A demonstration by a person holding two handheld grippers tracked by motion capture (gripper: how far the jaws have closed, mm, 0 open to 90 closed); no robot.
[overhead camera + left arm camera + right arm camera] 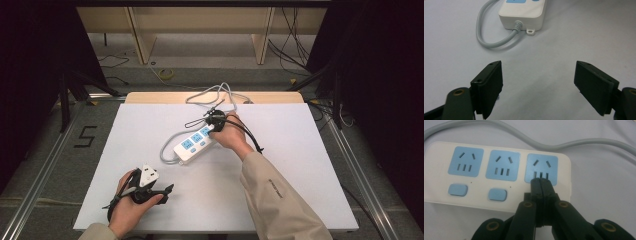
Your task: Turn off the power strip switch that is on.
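Right gripper view puts my closed jaws tip-down on the power strip (499,175), right where the third switch should sit below the third blue outlet (541,168). The other two outlets each have a blue switch (497,194) showing below them, and the third is covered by my tips, so I judge I am pressing that button. Pinching the jaws together with nothing between them gives me one narrow, stiff point, which suits a small button better than spread pads would.

From the high view the strip lies slantwise near the table's (300,190) middle, its grey cord (215,95) looping off toward the far edge. My right gripper (216,121) bears on the strip's far end, the hand angled down over it.

My left gripper (165,190) rests near the front edge, jaws wide apart and holding nothing. In its own view the strip's near end (522,15) and the cord's bend lie ahead, well apart from the pads (491,82). I judge it is parked there to stay clear, yet ready to steady the strip if the press makes it slide.
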